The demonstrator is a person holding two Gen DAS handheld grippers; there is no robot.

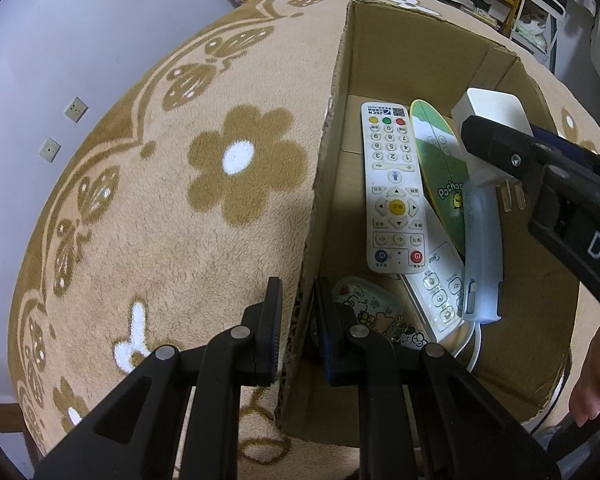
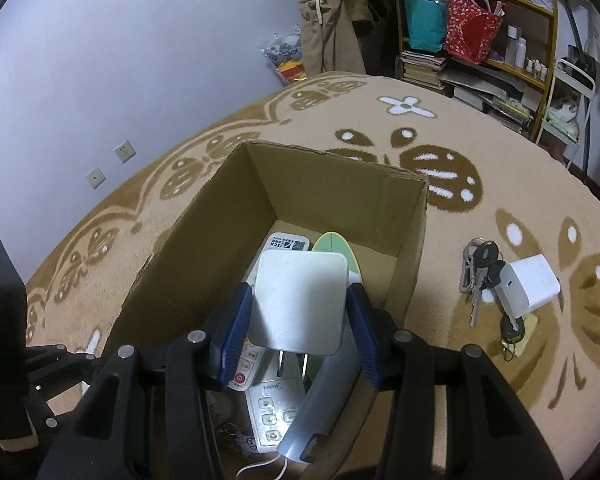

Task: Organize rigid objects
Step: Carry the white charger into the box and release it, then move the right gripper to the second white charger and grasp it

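An open cardboard box (image 1: 384,56) (image 2: 220,216) stands on a flowered blanket. It holds a white remote (image 1: 392,188), a green card (image 1: 436,148), a smaller remote (image 1: 440,292), a pale blue device (image 1: 482,248) with a cable, and a cartoon tray (image 1: 364,304). My left gripper (image 1: 298,328) is shut on the box's near left wall. My right gripper (image 2: 298,312) is shut on a white plug charger (image 2: 300,296) (image 1: 488,108), held over the box with its prongs pointing back at me.
A second white charger (image 2: 530,284) and a bunch of keys (image 2: 480,268) lie on the blanket right of the box. Shelves with books and bags (image 2: 476,28) stand behind. Wall sockets (image 2: 125,151) are on the left.
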